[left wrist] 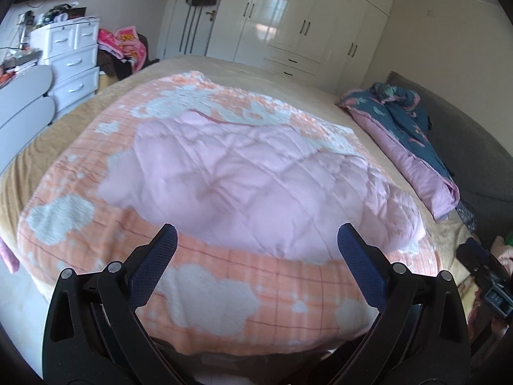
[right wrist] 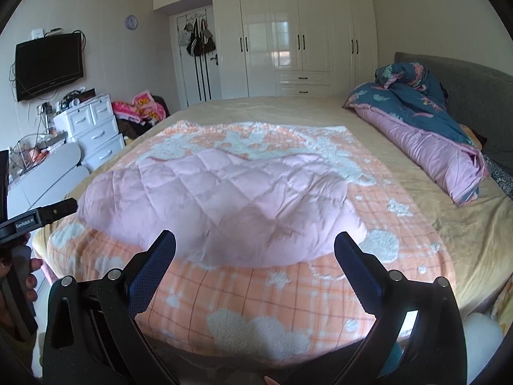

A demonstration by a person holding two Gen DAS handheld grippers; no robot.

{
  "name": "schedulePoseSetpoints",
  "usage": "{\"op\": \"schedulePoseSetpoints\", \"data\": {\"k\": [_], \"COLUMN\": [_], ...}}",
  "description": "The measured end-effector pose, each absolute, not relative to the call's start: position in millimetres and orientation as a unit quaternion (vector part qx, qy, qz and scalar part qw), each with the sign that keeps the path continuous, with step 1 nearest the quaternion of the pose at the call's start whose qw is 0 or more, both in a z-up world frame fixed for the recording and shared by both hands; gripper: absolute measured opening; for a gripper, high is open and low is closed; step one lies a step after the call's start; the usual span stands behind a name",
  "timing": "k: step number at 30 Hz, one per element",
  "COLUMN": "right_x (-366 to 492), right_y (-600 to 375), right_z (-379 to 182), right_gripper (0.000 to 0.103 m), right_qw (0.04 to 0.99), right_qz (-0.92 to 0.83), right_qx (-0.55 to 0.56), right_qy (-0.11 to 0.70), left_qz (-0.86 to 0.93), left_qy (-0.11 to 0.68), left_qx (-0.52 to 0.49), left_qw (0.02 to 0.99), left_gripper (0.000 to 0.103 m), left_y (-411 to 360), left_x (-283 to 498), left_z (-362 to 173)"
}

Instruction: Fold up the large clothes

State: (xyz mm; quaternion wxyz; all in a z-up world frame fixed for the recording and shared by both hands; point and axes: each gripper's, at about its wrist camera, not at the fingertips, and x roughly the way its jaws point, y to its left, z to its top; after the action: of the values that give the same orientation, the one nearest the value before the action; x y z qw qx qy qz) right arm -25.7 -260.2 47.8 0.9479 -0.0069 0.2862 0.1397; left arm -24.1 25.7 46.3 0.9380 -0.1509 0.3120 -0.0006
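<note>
A pink quilted garment [left wrist: 243, 179] [right wrist: 221, 205] lies spread on an orange checked blanket with white clouds [left wrist: 205, 301] [right wrist: 256, 308] that covers the bed. My left gripper [left wrist: 256, 240] hangs open above the blanket's near edge, just short of the garment's hem, with nothing between its blue pads. Over the same near edge my right gripper [right wrist: 255, 247] is open too, also holding nothing. In the right wrist view the left gripper's body shows at the left edge, held by a hand [right wrist: 29, 276].
A rolled blue and pink duvet [left wrist: 413, 141] [right wrist: 426, 128] lies by the grey headboard [right wrist: 474, 96]. White drawers [right wrist: 93, 128] and a pile of clothes [right wrist: 141, 109] stand left of the bed. White wardrobes [right wrist: 288, 41] fill the far wall. A television [right wrist: 48, 64] hangs on the left wall.
</note>
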Motion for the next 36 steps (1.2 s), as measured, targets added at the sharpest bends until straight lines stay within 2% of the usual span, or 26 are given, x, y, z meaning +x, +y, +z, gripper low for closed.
{"op": "schedulePoseSetpoints", "data": {"k": [9,36], "right_x": [-21,-27], "right_y": [-245,-238], "right_z": [24,26], "right_gripper": [0.099,0.099], "right_qw": [0.936,0.936], "right_qz": [0.156,0.165], "right_qx": [-0.001,-0.005], "right_qy": [0.314,0.312], "left_qz": [-0.018,0.000], "left_qy": [0.330,0.355], "left_qx": [-0.122,-0.104], "left_qw": [0.936,0.929], "left_gripper": [0.094,0.094], "left_y": [2,-4], "left_x": [-22,-20], "left_z": [32,22]}}
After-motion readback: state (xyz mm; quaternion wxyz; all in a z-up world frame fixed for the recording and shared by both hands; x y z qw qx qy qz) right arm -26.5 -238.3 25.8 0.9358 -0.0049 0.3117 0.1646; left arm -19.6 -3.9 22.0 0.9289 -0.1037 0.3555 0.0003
